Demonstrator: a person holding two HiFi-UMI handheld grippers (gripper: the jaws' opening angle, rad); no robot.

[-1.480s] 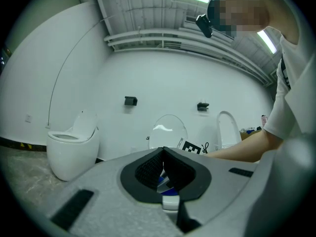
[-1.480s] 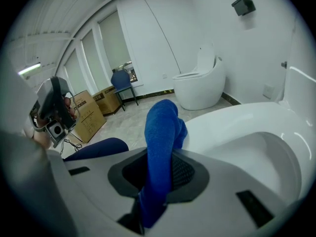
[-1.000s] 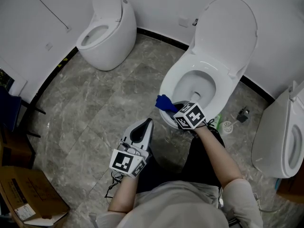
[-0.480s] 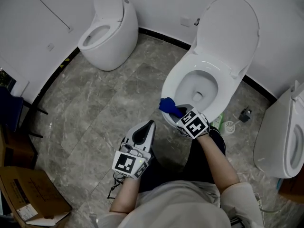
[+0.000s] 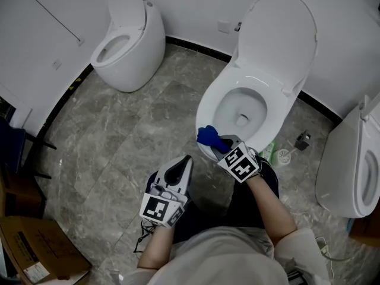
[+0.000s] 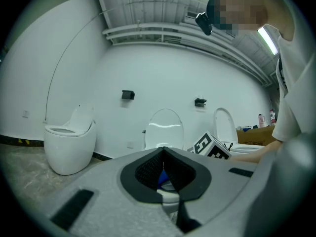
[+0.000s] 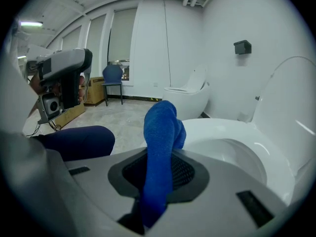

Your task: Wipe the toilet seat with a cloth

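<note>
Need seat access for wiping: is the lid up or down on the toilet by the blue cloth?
Up. The lid stands raised behind the seat, leaving the bowl exposed.

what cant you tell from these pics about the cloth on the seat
Hidden, head view: whether the blue cloth touches the toilet seat; the cloth and right gripper cover the front rim.
Too small, head view: the floor items beside the bowl.
Cut off, head view: the right-hand toilet, by the edge.
</note>
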